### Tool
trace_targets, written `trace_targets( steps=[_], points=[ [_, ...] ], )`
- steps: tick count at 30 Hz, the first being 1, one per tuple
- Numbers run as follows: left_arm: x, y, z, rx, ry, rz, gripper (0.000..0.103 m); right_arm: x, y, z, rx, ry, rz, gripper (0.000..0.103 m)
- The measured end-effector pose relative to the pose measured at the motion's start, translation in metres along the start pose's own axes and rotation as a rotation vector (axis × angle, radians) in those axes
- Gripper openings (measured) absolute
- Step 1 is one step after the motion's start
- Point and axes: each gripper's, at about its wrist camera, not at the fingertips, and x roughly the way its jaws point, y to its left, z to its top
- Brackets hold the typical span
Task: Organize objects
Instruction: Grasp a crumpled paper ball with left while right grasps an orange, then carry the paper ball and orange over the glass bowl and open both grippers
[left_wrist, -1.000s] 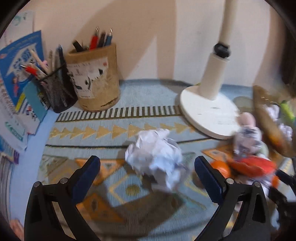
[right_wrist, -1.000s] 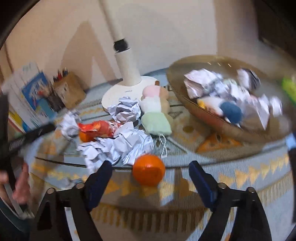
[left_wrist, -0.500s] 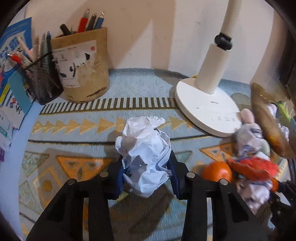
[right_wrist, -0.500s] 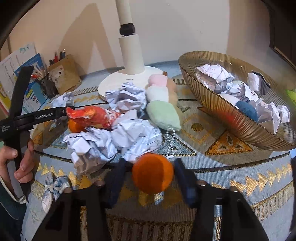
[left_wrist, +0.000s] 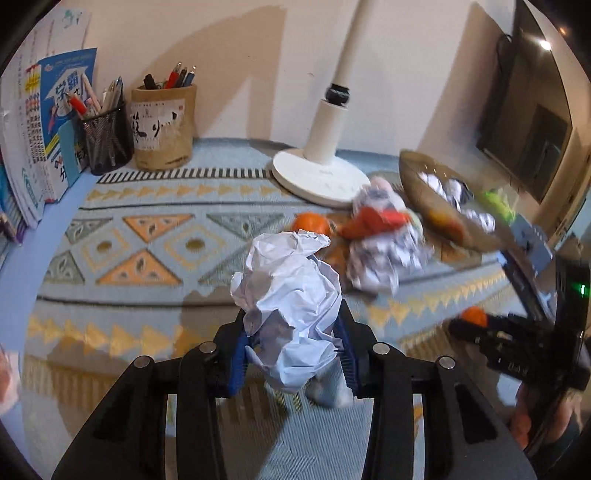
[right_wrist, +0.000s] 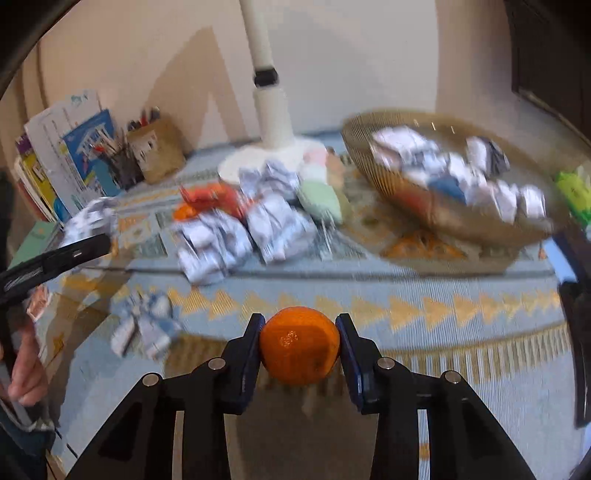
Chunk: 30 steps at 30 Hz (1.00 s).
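Left wrist view: left gripper jaws clamped on a crumpled paper ball, blue pads pressing both sides. They've just been closing, with the ball between them. The ball sits in the grip above the patterned cloth covering the worktop. Beyond it: a loose orange, a red wrapper lying on a pile of crumpled paper, all blurred. White lamp base behind the pile. Gold bowl at right holds more paper balls. Far left: mesh pen cup, tan pen holder, booklets leaning at the wall. The right gripper shows at the right edge, small bit of orange at its tip.

Right wrist view: right gripper jaws shut on an orange, pads touching both sides, also just closed in on it. The fruit is held over the near fringe of the cloth. A small paper wad lies just left. Further back are the paper pile, a pale green plush, and the lamp column. Bowl at right is full of paper wads, one blue item among them; motion blur there. A hand at the left edge grips the left gripper's handle.
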Motion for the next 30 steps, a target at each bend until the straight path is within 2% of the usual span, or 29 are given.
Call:
trace_targets(
  steps=[2,4,5,7,9,11,20,23,24,27,30],
  points=[
    [0.004,-0.001,-0.007,-0.013,-0.002,0.004,0.038,0.002,-0.001,-0.006,0.006,0.017,0.011,0.038],
    [0.003,0.001,-0.013,-0.040,-0.037,0.085,0.039,0.000,0.002,-0.007,-0.011,0.014,0.011,0.039],
    [0.003,0.001,-0.013,-0.044,-0.043,0.124,0.039,0.002,0.003,-0.008,-0.011,0.029,0.028,0.042],
    [0.001,0.005,-0.013,-0.053,-0.062,0.116,0.041,0.002,0.004,-0.010,-0.016,0.024,0.027,0.053],
    [0.001,0.005,-0.014,-0.053,-0.063,0.122,0.041,0.000,0.006,-0.011,-0.026,0.018,-0.002,0.075],
    [0.003,0.004,-0.014,-0.045,-0.050,0.114,0.041,0.002,0.006,-0.011,-0.027,0.020,-0.016,0.080],
    [0.003,0.000,-0.015,-0.029,-0.053,0.115,0.042,0.003,0.011,-0.006,-0.046,0.003,-0.049,0.079],
    [0.001,-0.001,-0.016,-0.027,-0.064,0.117,0.042,0.006,0.018,-0.007,-0.063,0.002,-0.048,0.061],
    [0.000,-0.001,-0.016,-0.027,-0.068,0.113,0.042,0.007,0.022,-0.008,-0.078,-0.002,-0.074,0.056],
    [0.001,-0.002,-0.016,-0.023,-0.063,0.109,0.042,0.004,0.030,-0.011,-0.114,-0.029,-0.089,0.044],
    [0.000,-0.003,-0.015,-0.018,-0.067,0.107,0.040,0.003,0.033,-0.012,-0.127,-0.039,-0.098,0.040]
  ],
)
